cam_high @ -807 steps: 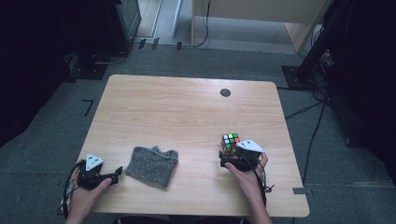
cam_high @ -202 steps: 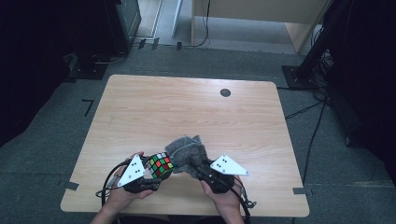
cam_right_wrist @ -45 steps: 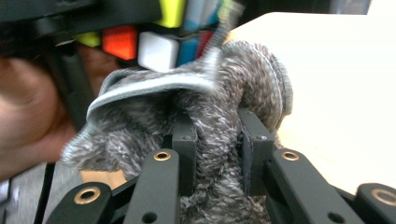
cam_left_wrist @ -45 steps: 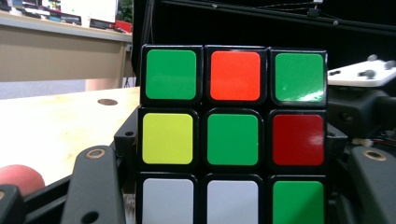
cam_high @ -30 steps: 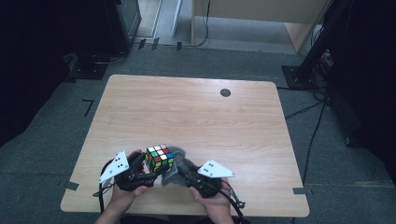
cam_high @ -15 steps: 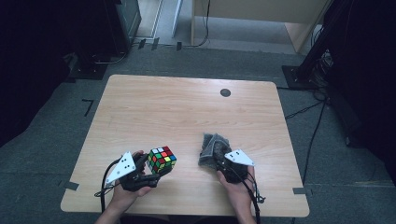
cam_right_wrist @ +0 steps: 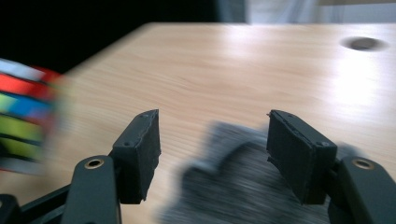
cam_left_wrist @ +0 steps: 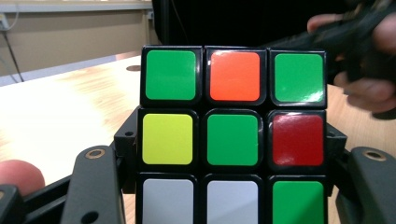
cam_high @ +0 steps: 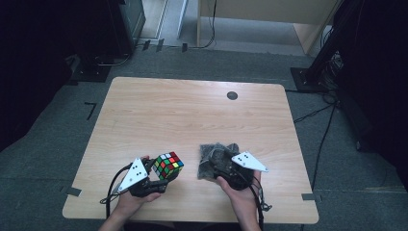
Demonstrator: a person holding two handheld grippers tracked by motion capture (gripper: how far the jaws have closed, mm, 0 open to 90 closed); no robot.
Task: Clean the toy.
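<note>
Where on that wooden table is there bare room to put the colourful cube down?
The whole far half of the light wooden table is bare, up to the small dark round hole. There is also a bare strip between the multicoloured puzzle cube and the crumpled grey cloth. The near edge is crowded: left gripper, right gripper, both hands.

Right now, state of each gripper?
Left gripper: shut on the Rubik's cube.
Right gripper: open, jaws have just been opening; the grey cloth lies on the table below them, released.
</note>
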